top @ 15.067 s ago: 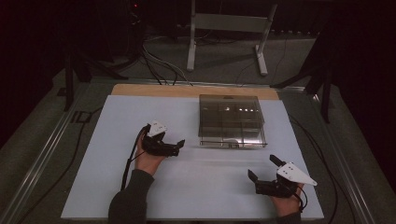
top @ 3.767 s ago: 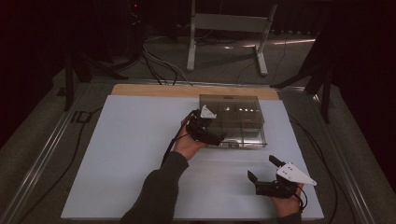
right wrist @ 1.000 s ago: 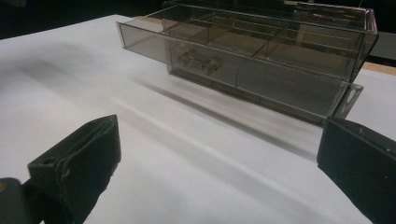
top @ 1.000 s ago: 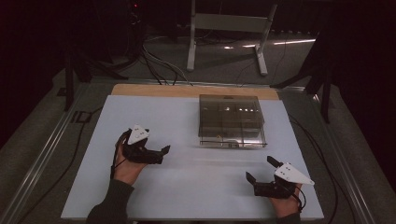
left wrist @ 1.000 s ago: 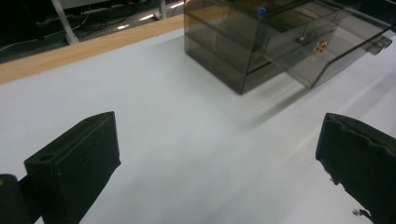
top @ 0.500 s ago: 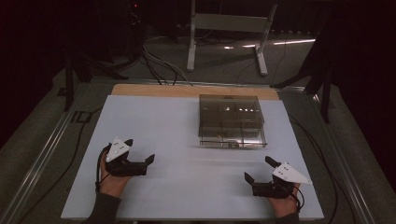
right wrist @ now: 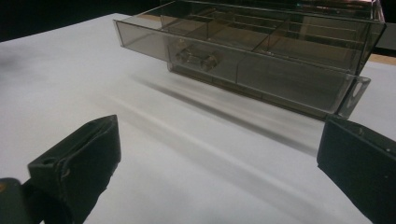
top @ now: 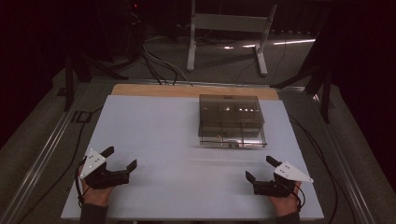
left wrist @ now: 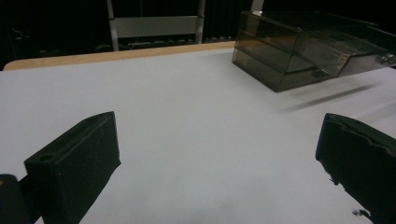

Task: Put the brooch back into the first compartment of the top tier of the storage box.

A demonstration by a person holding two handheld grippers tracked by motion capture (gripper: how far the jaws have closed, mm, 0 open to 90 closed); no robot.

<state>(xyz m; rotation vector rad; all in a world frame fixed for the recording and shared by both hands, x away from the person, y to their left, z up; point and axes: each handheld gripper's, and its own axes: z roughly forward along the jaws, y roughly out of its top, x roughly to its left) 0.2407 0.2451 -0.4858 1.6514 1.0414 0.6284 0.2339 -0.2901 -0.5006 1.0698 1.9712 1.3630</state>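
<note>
The box point(top: 231, 122) sits on the table point(top: 154, 130) with its drawer pulled slightly out. Both the left gripper point(top: 122, 158) and right gripper point(top: 260, 169) rest well short of the box, jaws apart and empty, probably parked between moves

Dim room, soft shadows, slight blur

No legible text or labels anywhere.
</note>
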